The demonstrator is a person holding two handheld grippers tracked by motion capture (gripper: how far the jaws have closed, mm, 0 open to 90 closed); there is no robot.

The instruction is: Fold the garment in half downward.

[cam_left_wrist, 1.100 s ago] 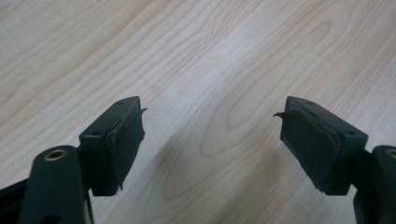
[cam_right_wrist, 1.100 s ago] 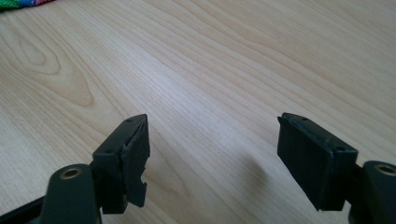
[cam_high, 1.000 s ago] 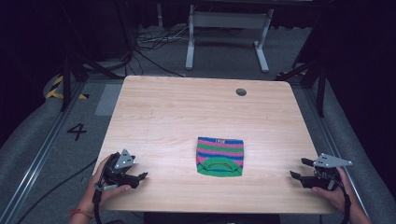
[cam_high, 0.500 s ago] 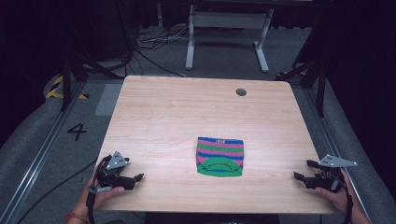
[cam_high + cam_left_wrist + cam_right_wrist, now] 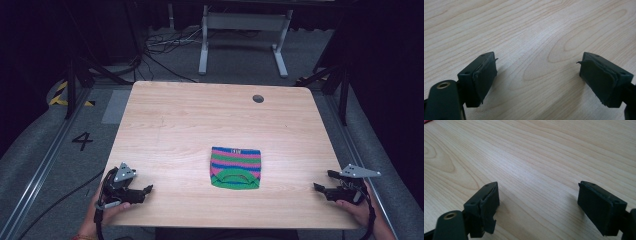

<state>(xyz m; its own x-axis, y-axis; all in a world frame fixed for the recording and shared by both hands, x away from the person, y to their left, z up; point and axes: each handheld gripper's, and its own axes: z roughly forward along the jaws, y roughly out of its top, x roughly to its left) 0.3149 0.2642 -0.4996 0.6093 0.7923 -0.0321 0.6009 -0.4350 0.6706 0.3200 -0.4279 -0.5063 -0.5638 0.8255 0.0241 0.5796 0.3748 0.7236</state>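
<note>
Across the middle of my view spreads the pale wood-grain tabletop [image 5: 200, 130], rounded at its corners, with a small dark round hole [image 5: 258, 98] near its far edge. Toward the near side lies a folded knitted cloth [image 5: 235, 167], striped green, pink and blue. My left tongs [image 5: 144, 192] and right tongs [image 5: 321, 181] sit at the near corners, well apart from it, black padded jaws spread wide, gripping nothing.

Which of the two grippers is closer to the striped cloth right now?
The left gripper; the right gripper sits slightly farther from the striped cloth, out by the table's side edge.
</note>
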